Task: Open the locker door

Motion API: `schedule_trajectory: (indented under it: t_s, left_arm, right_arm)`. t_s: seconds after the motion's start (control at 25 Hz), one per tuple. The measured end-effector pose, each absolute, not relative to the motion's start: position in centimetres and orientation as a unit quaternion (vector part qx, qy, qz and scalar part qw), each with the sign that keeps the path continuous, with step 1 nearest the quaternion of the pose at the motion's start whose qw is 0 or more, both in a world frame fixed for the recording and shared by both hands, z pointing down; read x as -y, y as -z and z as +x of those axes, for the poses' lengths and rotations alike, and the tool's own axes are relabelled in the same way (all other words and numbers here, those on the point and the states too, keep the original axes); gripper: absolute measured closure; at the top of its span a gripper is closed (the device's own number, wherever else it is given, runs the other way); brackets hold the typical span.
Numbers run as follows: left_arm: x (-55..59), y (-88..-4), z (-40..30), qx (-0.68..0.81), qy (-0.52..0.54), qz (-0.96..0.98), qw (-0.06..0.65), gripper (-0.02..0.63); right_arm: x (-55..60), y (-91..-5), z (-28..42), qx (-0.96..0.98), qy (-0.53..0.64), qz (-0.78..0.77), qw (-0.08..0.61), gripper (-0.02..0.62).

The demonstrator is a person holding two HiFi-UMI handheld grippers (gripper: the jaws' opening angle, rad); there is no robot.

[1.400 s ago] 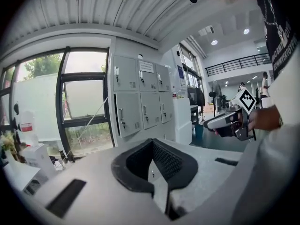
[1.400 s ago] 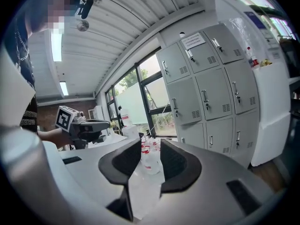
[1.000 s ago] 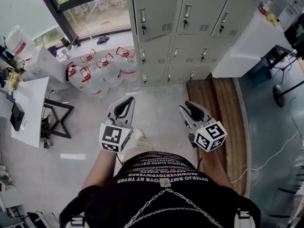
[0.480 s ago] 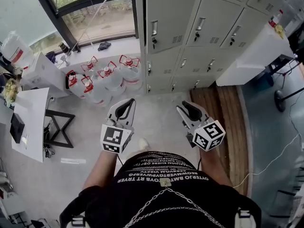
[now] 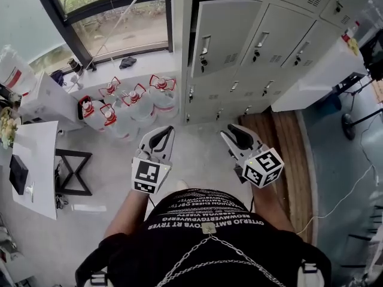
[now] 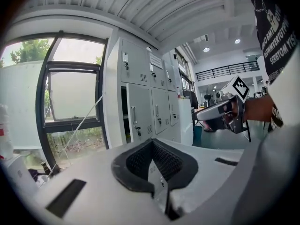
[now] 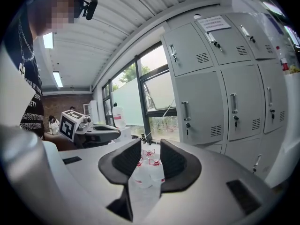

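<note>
- Can't see the top of the lockers (image 5: 281, 34) from the head view, chopped off by the frame edge. Only getting the upper row in the two gripper views.
- Found the locker door (image 5: 226, 36) at the left end of the bank, right beside the window (image 5: 114, 17). Looks a crack ajar, with a dark strip down its handle side. Hard to call from above, a bit clearer on the same door (image 6: 137, 110) in the left gripper view.
- Well short of that door with both grippers, held out over the floor and touching nothing.
- Left gripper (image 5: 163, 130) clenched: black pads meeting at the tips, hollow pocket behind them, nothing inside.
- Right gripper (image 5: 232, 133) released: clear gap between its ribbed black pads, and only the water jugs (image 5: 128, 103) showing through it in the right gripper view.
- Spotted a paper notice (image 7: 213, 22) on an upper door in the right gripper view only, print too small to read.
- Grey sheet-metal doors with vent slots, upright bar handles and little key locks.
- Clear plastic jugs with red caps, huddled on the floor under the window.
- Wooden planks (image 5: 275, 136) laid by the lockers, next to a white counter (image 5: 323, 64).
</note>
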State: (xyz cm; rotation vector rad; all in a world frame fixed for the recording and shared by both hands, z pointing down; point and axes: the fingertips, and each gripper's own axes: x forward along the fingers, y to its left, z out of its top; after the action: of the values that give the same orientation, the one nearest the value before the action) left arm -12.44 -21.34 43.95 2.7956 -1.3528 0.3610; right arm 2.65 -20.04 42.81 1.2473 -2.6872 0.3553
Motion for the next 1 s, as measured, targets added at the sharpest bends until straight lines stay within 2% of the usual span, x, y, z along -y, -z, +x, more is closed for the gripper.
schedule_trajectory:
  t_s: [0.72, 1.0]
  left_arm:
    - [25.1, -45.6, -14.8, 0.437, -0.120, 0.891, 0.022, 0.601]
    - [28.1, -46.1, -15.8, 0.469, -0.132, 0.873, 0.029, 0.601]
  right_arm:
    - [26.5, -43.1, 0.6, 0.896, -0.115, 0.420, 0.083, 0.471]
    - [31.6, -42.0, 0.4, 0.909, -0.114, 0.397, 0.056, 0.471]
